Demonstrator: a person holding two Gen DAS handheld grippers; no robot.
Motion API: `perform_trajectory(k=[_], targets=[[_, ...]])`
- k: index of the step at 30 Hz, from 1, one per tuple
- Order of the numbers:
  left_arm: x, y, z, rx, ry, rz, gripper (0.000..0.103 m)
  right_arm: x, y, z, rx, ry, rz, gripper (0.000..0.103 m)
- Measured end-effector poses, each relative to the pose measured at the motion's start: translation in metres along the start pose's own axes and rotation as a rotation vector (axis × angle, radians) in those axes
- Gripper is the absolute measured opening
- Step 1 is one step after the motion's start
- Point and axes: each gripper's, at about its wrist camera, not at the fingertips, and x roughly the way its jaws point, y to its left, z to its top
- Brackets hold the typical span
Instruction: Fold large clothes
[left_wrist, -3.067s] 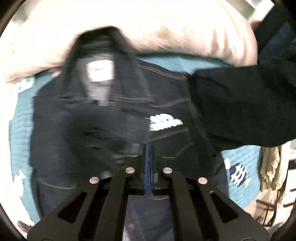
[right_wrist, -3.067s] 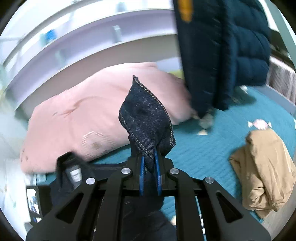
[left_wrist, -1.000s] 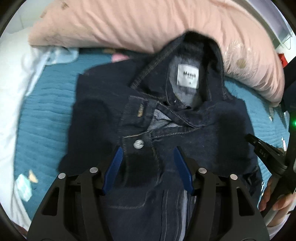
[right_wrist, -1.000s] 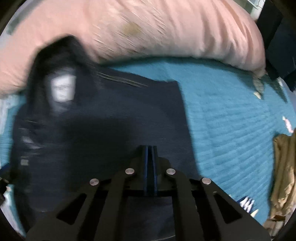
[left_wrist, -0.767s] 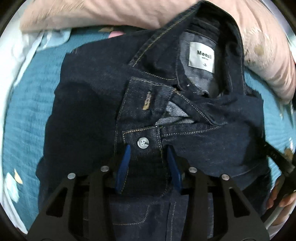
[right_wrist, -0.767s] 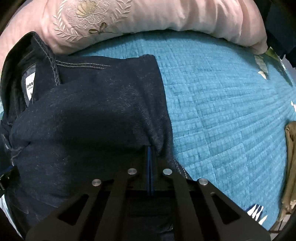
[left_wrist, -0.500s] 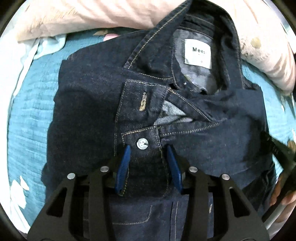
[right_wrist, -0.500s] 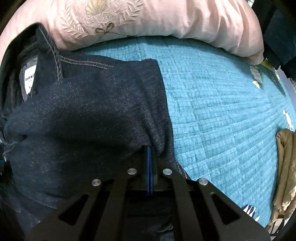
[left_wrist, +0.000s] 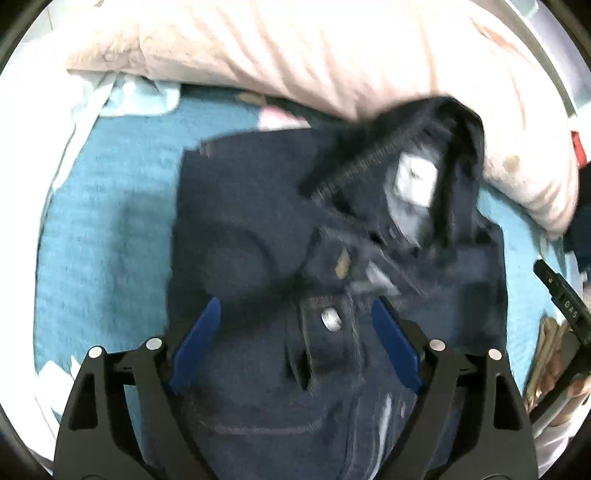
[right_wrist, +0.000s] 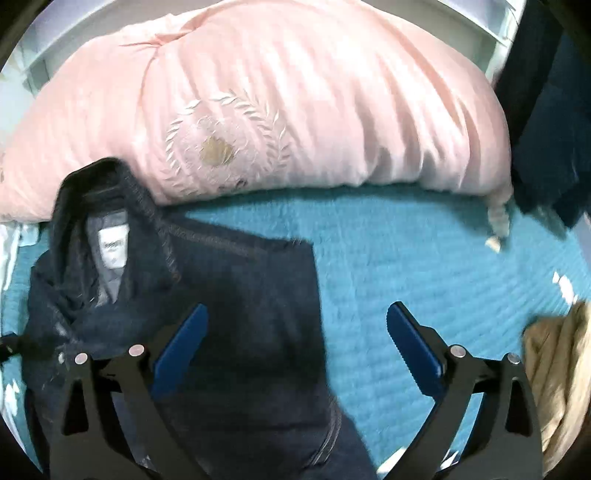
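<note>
A dark denim jacket lies on the teal bedspread, both sides folded inward, collar and white label up against the pink pillow. My left gripper is open and empty just above the jacket's front, over a cuff with a silver button. The jacket also shows in the right wrist view. My right gripper is open and empty above the jacket's right folded edge. Both views are blurred.
A big pink pillow lies along the head of the bed. A tan garment lies at the right. Dark clothes hang at the far right. The other gripper's tip shows at the left view's right edge.
Both grippers have opened wide and pulled back upward. The right gripper let go of the folded jacket edge; the left let go of the buttoned cuff. The jacket stays on the bed.
</note>
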Motion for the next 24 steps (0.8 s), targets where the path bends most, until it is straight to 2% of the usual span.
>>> perform_trajectory(k=[6,11,14,16,18,20,21,22,24], targets=[[0.023,0.023,0.037,-0.033,0.027,0.058,0.085,0.049,0.0,0.033,-0.041,0.132,-0.106,0.094],[0.051,0.039,0.068,-0.055,0.06,0.083,0.085,0.081,-0.008,0.045,0.022,0.205,-0.055,0.094],[0.066,0.046,0.083,-0.06,0.089,0.087,0.085,0.095,-0.01,0.051,0.054,0.199,-0.013,0.094],[0.074,0.049,0.092,-0.066,0.086,0.086,0.085,0.103,-0.015,0.053,0.106,0.193,0.042,0.094],[0.084,0.055,0.097,-0.086,0.091,0.09,0.084,0.114,-0.023,0.055,0.17,0.216,0.052,0.093],[0.097,0.062,0.102,-0.109,0.111,0.067,0.084,0.125,-0.03,0.054,0.219,0.249,0.088,0.073],[0.098,0.063,0.104,-0.112,0.096,0.059,0.083,0.134,-0.031,0.052,0.238,0.295,0.118,0.053],[0.097,0.063,0.105,-0.103,0.085,0.058,0.08,0.139,-0.031,0.049,0.234,0.324,0.131,0.05],[0.093,0.062,0.104,-0.073,0.069,0.067,0.073,0.135,-0.025,0.047,0.175,0.281,0.112,0.044]])
